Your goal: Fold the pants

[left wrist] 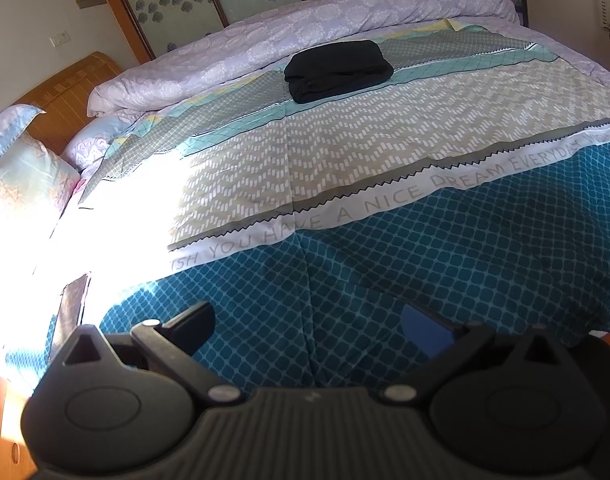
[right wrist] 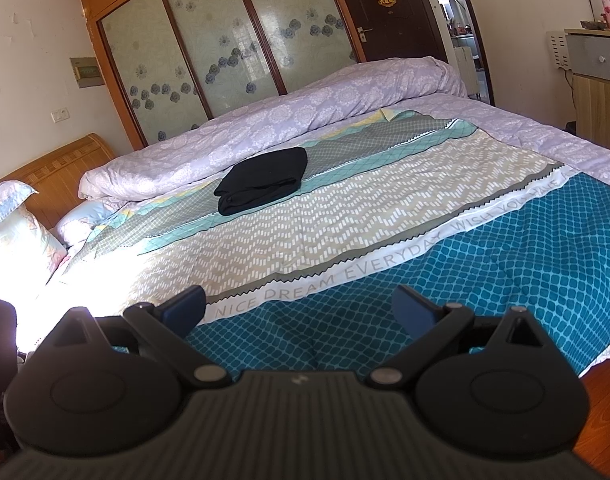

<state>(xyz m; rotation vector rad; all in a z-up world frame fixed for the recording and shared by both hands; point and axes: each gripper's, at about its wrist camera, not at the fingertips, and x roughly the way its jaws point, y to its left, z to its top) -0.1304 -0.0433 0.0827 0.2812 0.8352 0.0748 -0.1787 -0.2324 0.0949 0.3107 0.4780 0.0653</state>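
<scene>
Black pants (left wrist: 339,70) lie folded into a compact bundle on the far part of the bed, on the patterned cover; they also show in the right wrist view (right wrist: 263,186). My left gripper (left wrist: 309,324) is open and empty, held over the teal near edge of the cover, well short of the pants. My right gripper (right wrist: 301,308) is open and empty too, over the same teal band, also far from the pants.
The patterned cover (right wrist: 345,220) spreads over the bed. A rolled lilac duvet (right wrist: 265,128) lies behind the pants. Pillows (right wrist: 13,232) and a wooden headboard (right wrist: 61,168) are at left. A cabinet (right wrist: 597,92) stands at right. Strong sunlight washes out the left side.
</scene>
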